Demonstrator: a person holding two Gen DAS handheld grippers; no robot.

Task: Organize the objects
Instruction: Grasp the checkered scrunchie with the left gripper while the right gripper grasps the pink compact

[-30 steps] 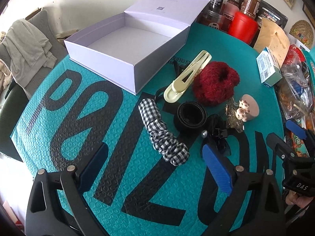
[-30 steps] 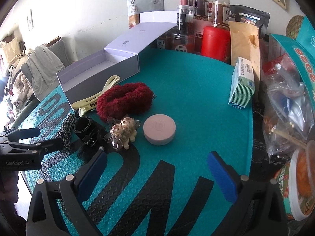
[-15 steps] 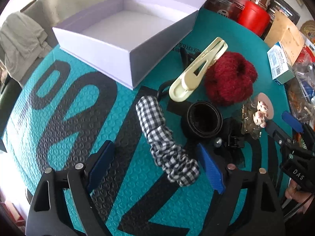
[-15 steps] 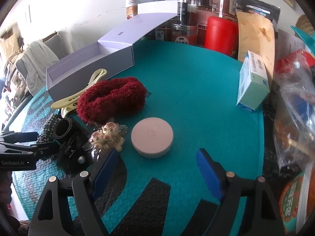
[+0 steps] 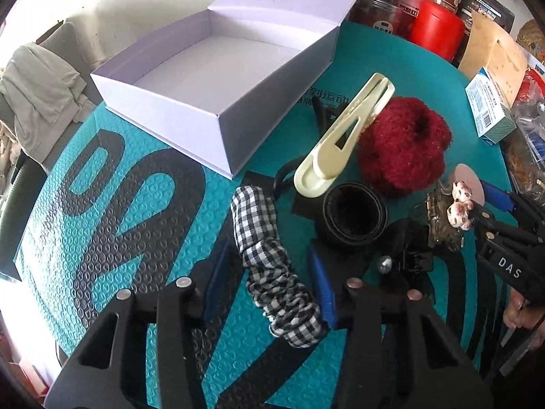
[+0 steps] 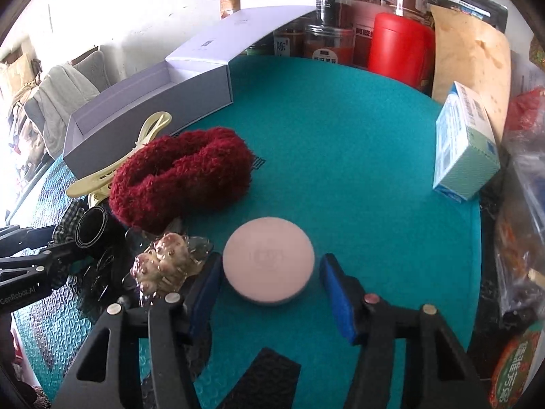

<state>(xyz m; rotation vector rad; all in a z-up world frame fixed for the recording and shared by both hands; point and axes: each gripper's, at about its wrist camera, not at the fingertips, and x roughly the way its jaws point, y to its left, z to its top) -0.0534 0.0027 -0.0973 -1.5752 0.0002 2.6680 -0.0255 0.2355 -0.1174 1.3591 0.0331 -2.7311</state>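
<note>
Left tool (image 5: 269,286): jaws just closing, half-narrowed around checked scrunchie (image 5: 272,266); right pad at the fabric, left pad clear, no firm grip. Right tool (image 6: 269,289): jaws just closing, straddling pink round case (image 6: 268,259), small gaps both sides. Both items lie on the table (image 6: 357,156). Open white box (image 5: 218,78) beyond, red scrunchie (image 5: 402,150) between.

Open box (image 5: 218,78) sits behind the hair accessories (image 5: 340,156); jars (image 6: 327,30) stand behind the mat (image 6: 357,143).

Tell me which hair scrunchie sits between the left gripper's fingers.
The black-and-white checked scrunchie; the fluffy red scrunchie lies farther off, beside the cream hair clip.
</note>
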